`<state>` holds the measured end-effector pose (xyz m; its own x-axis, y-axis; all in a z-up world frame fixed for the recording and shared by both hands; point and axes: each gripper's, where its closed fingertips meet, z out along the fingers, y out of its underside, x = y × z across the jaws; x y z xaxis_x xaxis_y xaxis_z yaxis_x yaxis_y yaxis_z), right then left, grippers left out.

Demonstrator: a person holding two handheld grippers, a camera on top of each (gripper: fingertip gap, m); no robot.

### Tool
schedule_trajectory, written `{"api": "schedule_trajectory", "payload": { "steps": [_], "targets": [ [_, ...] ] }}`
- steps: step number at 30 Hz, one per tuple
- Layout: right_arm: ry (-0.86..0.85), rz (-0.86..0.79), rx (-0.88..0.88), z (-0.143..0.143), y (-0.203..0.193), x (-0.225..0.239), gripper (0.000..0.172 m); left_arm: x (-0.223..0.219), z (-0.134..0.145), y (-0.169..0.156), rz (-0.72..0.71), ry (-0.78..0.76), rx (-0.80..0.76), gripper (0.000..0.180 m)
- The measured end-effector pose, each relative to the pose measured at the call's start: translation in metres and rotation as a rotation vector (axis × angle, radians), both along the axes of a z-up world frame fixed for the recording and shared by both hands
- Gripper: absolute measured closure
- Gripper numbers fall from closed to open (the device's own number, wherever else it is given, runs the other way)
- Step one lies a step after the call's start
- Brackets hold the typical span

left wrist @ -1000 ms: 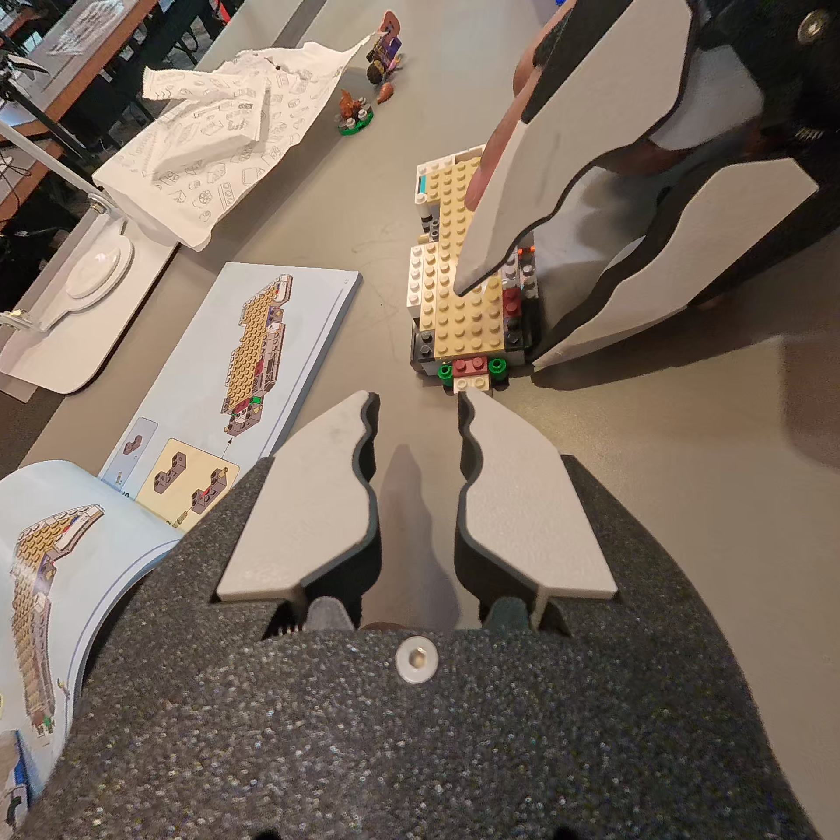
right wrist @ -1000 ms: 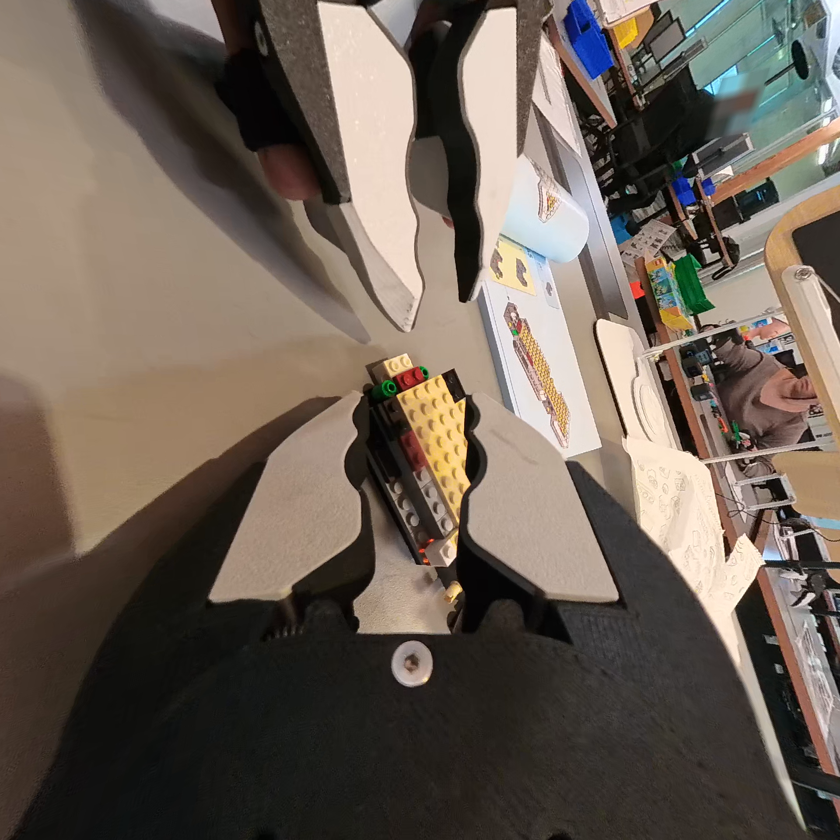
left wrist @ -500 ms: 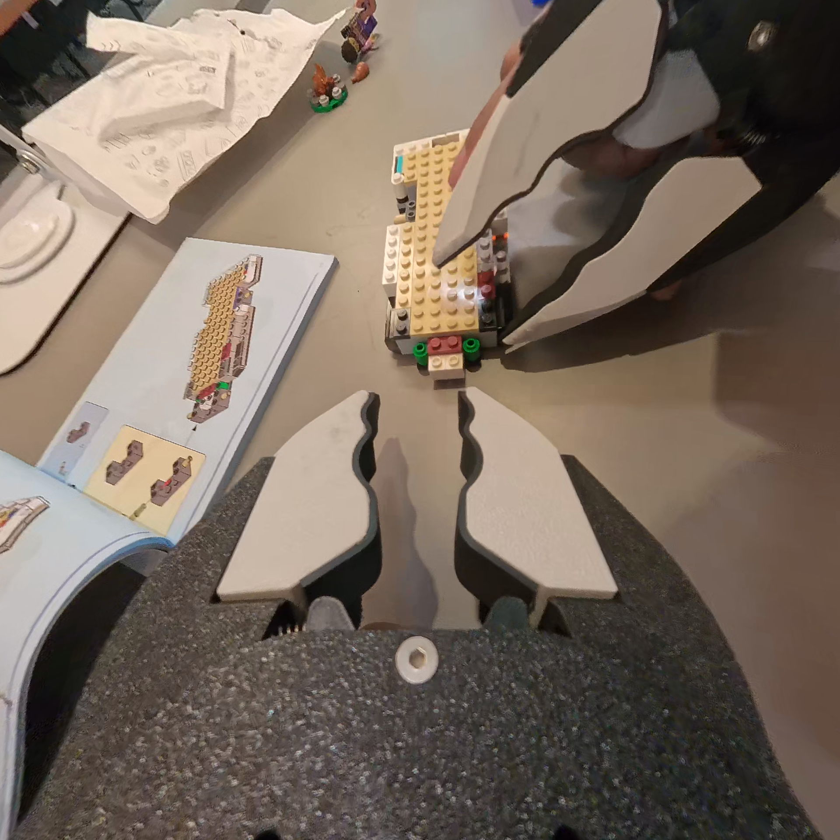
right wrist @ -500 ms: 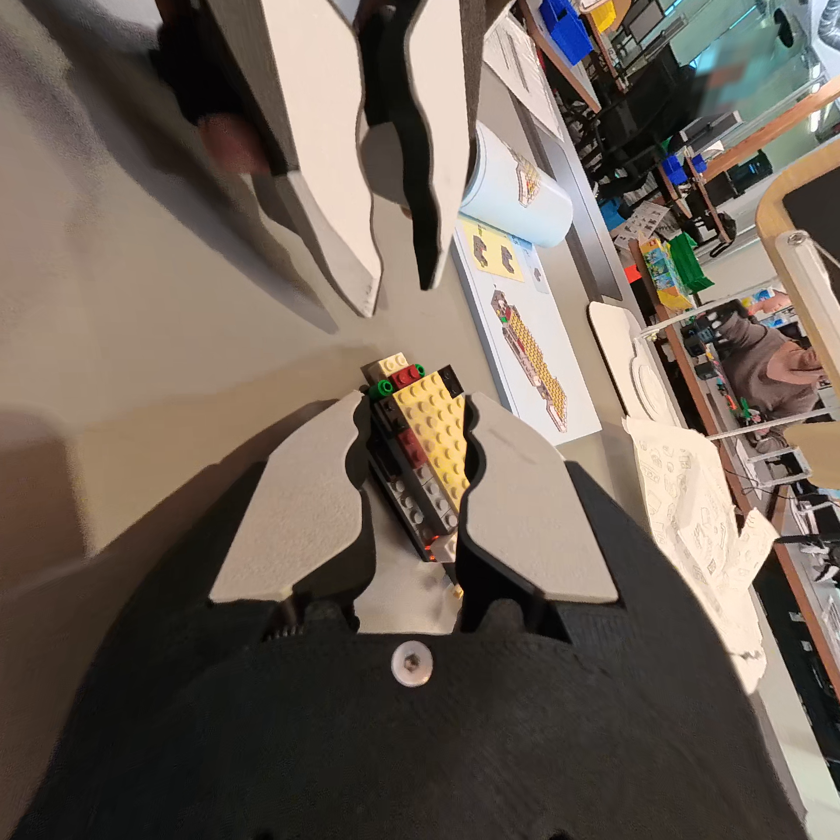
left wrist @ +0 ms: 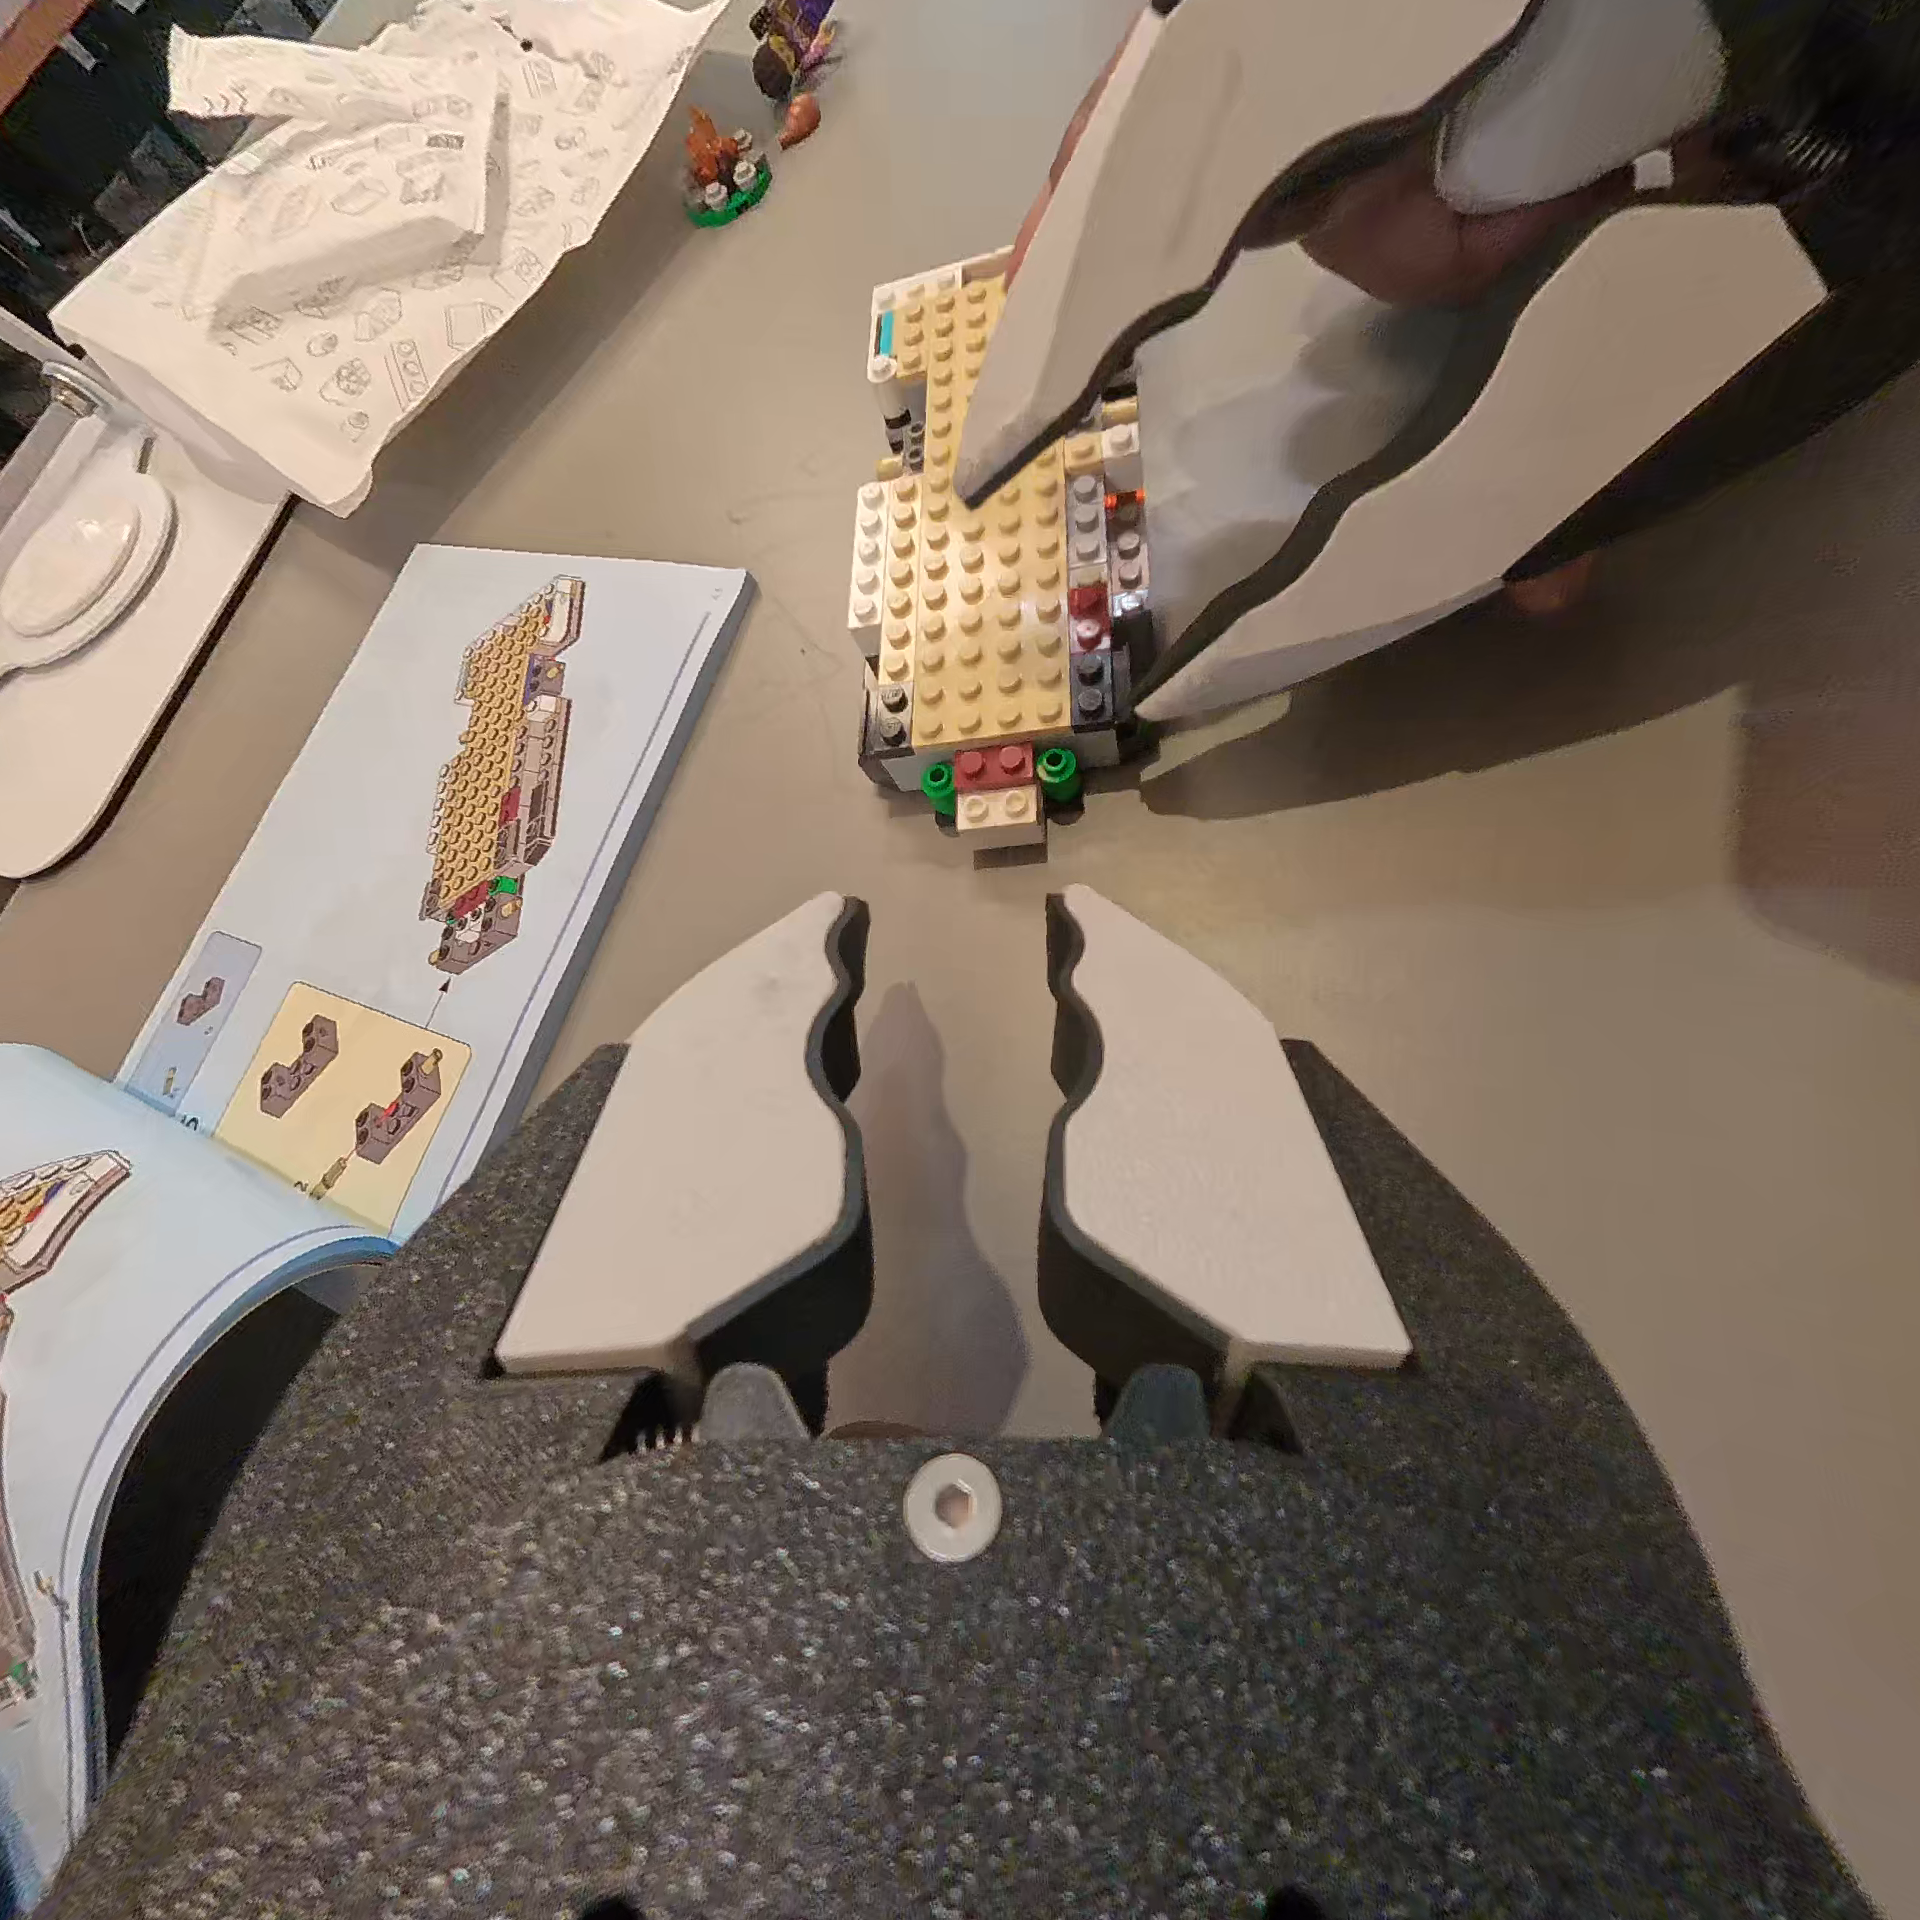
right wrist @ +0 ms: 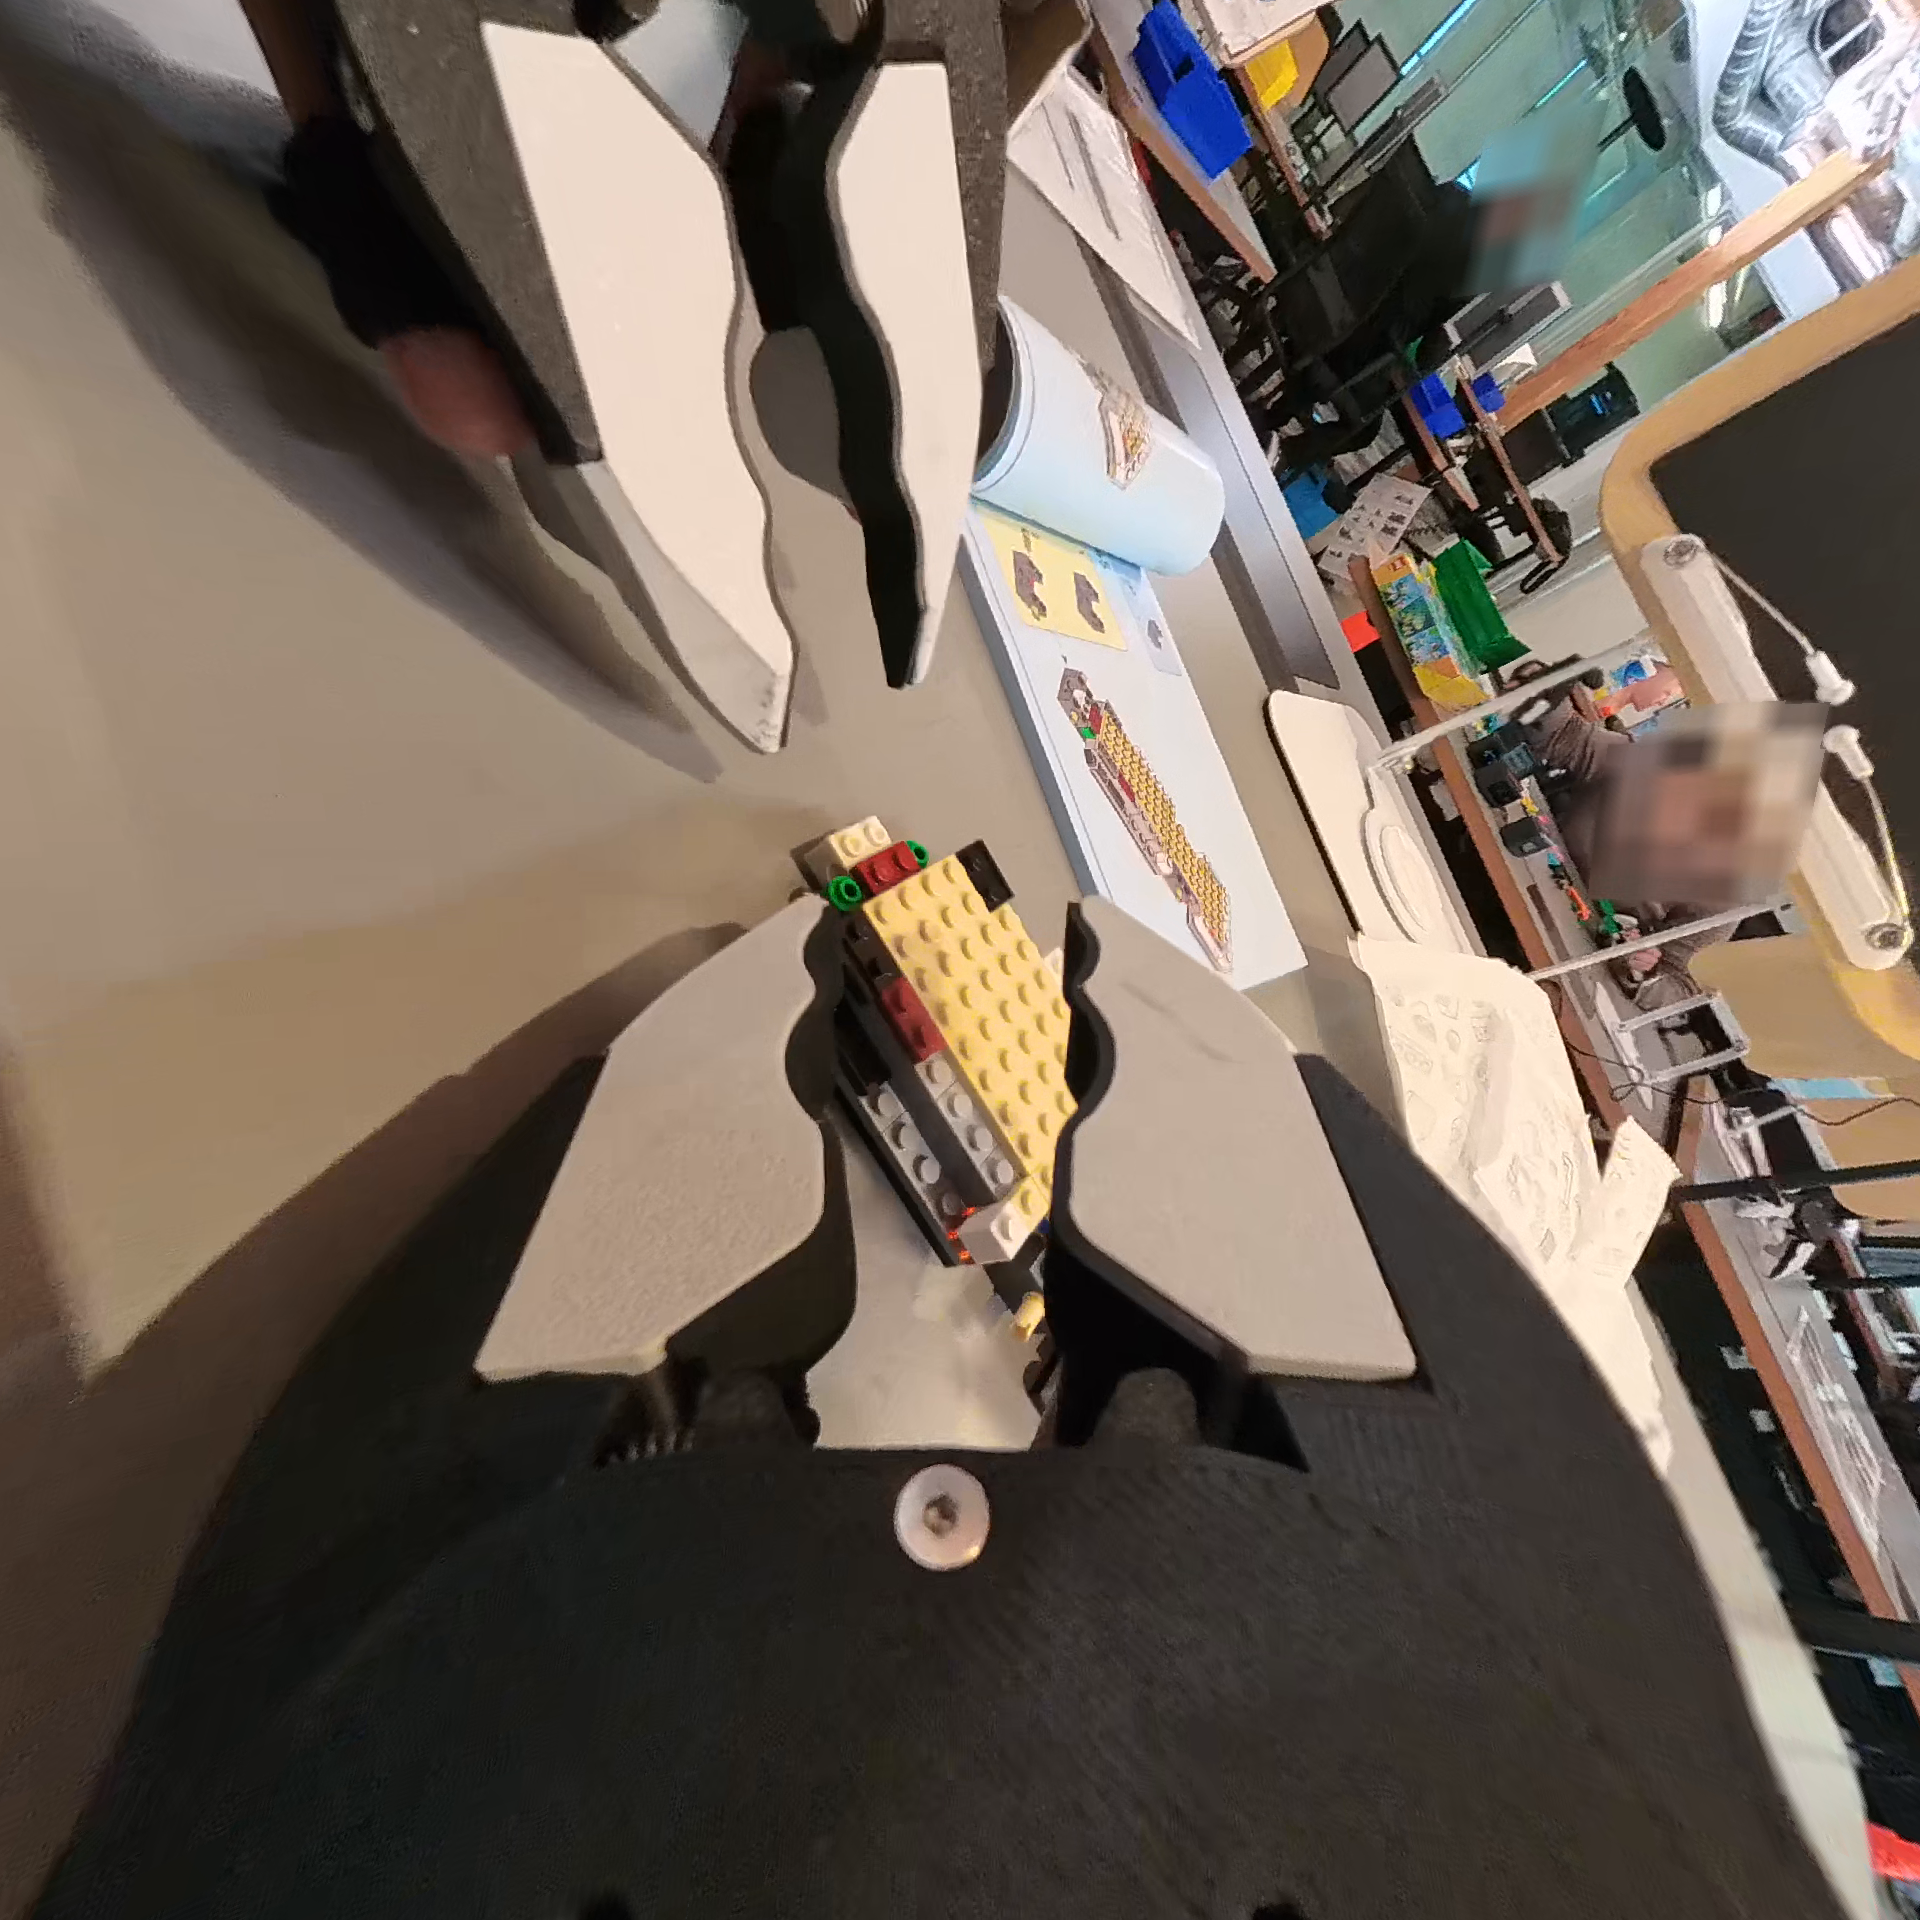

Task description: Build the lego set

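Tan-topped brick model (left wrist: 987,582) sits on the table beside the booklet (left wrist: 436,831), stiff but likely fragile; your right gripper (right wrist: 940,925) clamps its long sides, your left gripper (left wrist: 956,914) gapes empty short of its green-studded end.

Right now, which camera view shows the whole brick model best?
The left wrist view: the brick model lies in full view on the table. The right wrist view shows only its front part between the right gripper fingers.

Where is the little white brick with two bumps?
The white brick sits at the near tip of the brick model, just below the red brick between two green studs, ahead of the left gripper.
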<state>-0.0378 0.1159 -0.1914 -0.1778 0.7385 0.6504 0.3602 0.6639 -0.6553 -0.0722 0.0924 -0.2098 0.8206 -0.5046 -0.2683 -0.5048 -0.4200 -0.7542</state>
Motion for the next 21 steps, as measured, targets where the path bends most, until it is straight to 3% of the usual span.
{"api": "schedule_trajectory", "payload": {
  "steps": [7,21],
  "targets": [
    [-0.009,0.004,-0.068,-0.0008,0.0007,0.0009,0.131,-0.0016,0.0018,0.0003,0.009,-0.023,0.0,0.147],
    [-0.008,-0.006,0.044,-0.0064,-0.0016,0.0034,0.132,-0.0049,0.006,-0.0037,0.025,-0.149,-0.038,0.147]
  ]
}}
